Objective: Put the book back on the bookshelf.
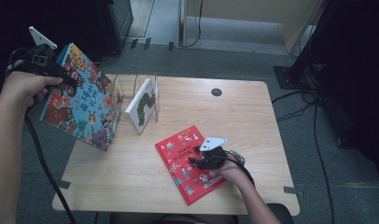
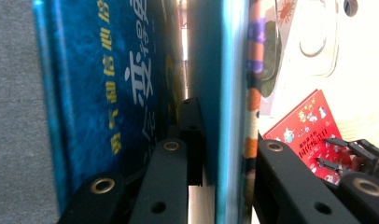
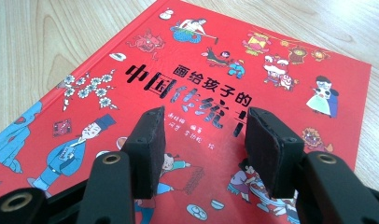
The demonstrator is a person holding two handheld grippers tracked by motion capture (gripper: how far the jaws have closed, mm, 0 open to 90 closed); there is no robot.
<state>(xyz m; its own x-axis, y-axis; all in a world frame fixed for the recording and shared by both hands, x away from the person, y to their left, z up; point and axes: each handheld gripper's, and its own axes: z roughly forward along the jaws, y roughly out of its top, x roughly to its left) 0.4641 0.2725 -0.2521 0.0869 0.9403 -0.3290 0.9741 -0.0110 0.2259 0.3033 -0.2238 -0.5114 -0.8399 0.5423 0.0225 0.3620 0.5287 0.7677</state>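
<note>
Two black handheld grippers: the left gripper (image 1: pixel 68 80) and right gripper (image 1: pixel 195 155) have flat black jaws with brass-ringed rivets, a pale triangular top plate, a trailing black cable. Bare forearms, no sleeves.

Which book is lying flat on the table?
The red book. It lies flat near the front edge, while the caterpillar book stands in the clear rack and the blue book is held up in the air.

Red book (image 3: pixel 215 93) cover glossy – table (image 1: pixel 253 116) pale matt wood – blue book (image 1: pixel 82 98) glossy card.
</note>
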